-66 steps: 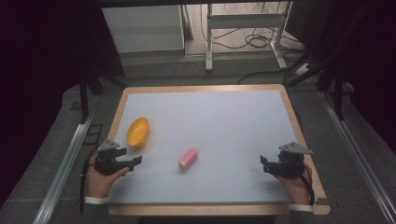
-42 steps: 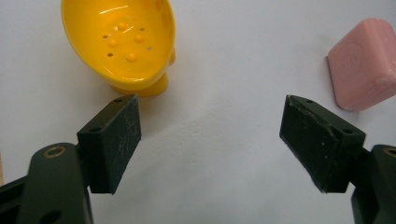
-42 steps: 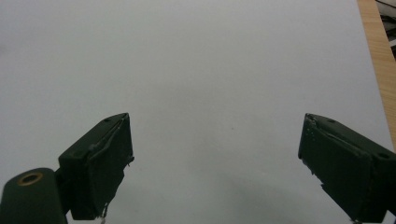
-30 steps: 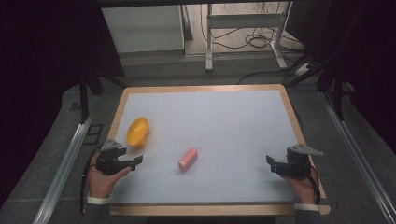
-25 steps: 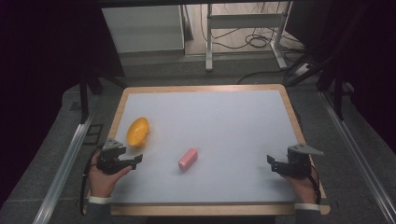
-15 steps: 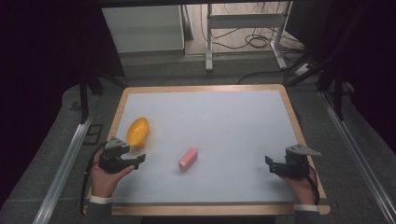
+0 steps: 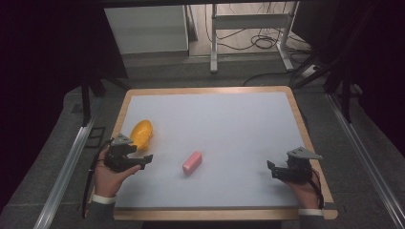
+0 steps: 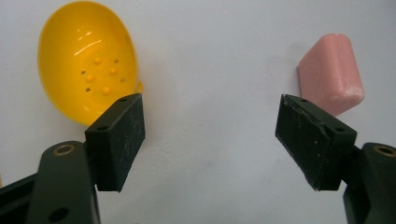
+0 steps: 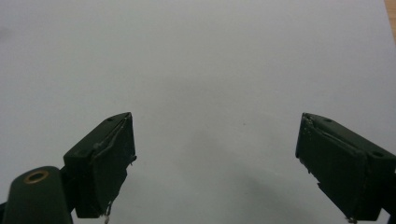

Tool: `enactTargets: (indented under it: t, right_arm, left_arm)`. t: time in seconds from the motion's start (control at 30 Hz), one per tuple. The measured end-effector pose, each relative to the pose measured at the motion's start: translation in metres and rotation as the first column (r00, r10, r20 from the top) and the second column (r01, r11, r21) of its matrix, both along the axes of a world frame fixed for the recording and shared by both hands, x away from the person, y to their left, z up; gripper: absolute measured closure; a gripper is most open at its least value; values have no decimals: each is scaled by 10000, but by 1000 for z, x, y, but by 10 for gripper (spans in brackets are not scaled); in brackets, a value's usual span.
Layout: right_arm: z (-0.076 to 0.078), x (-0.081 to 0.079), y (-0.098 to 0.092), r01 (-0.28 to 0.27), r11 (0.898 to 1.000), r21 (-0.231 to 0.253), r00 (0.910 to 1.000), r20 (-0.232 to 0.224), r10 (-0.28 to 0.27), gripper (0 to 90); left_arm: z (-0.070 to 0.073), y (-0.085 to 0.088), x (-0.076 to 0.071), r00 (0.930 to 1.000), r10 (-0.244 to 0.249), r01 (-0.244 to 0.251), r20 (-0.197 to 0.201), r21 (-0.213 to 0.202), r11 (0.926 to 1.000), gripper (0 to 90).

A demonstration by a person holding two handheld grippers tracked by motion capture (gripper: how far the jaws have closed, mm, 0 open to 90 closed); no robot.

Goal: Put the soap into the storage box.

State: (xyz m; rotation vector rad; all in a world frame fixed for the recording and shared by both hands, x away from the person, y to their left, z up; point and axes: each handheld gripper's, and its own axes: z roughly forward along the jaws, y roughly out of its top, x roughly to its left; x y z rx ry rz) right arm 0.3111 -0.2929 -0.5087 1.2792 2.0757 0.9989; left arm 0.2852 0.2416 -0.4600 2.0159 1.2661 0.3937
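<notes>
On the tabletop [image 7: 224, 124], a pale grey-white sheet framed by a light wooden rim, two small things lie in the left half, and nothing on them or on the sheet carries writing that can be read.

Largest of the pieces in play are the two hand-held grippers. At about 8 o'clock from the sheet's middle in the high view, the left gripper [image 7: 145, 160], black with a grey three-cornered plate on top, is held in a person's hand with a white cuff at the wrist. Its jaws point toward 3 o'clock and stand spread wide, with bare sheet between them and nothing pinched. At about 4 o'clock, near the right rim, the right gripper [image 7: 271, 168], of the same build, points toward 9 o'clock. Its own view shows its jaws spread wide too, over plain sheet.

Next in size is a glossy yellow plastic scoop-like dish [image 7: 141, 134] with a few small holes in its hollow, lying at 9 o'clock, just beyond the left gripper. In the left gripper view it sits at 11 o'clock [image 8: 88, 60], partly behind the left-hand jaw.

Smallest is a pink rounded block, like a bar of soap [image 7: 192, 162], at about 7 o'clock from the middle, lying apart from both grippers, nearer the left one. In the left gripper view it lies at 2 o'clock [image 8: 332, 77], just past the right-hand jaw and untouched.
</notes>
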Motion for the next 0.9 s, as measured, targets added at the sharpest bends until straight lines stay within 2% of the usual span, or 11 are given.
enactTargets:
  t: [0.13, 0.37, 0.9]
  right_arm:
    - [-1, -1, 1, 58, 10000, -51, 10000, -25, -58, 118]
    - [-2, -1, 0, 202, 9997, -158, 9998, -44, -203, 118]
    - [-2, -1, 3, 102, 9997, -222, 9999, 1, -102, 118]
  left_arm:
    - [2, -3, 3, 9999, -136, 136, -11, -80, 9999, 236]
    - [6, -13, 9, 9988, -477, 478, -109, 144, 9988, 233]
    - [11, -27, 20, 9964, -794, 807, -289, 460, 9957, 226]
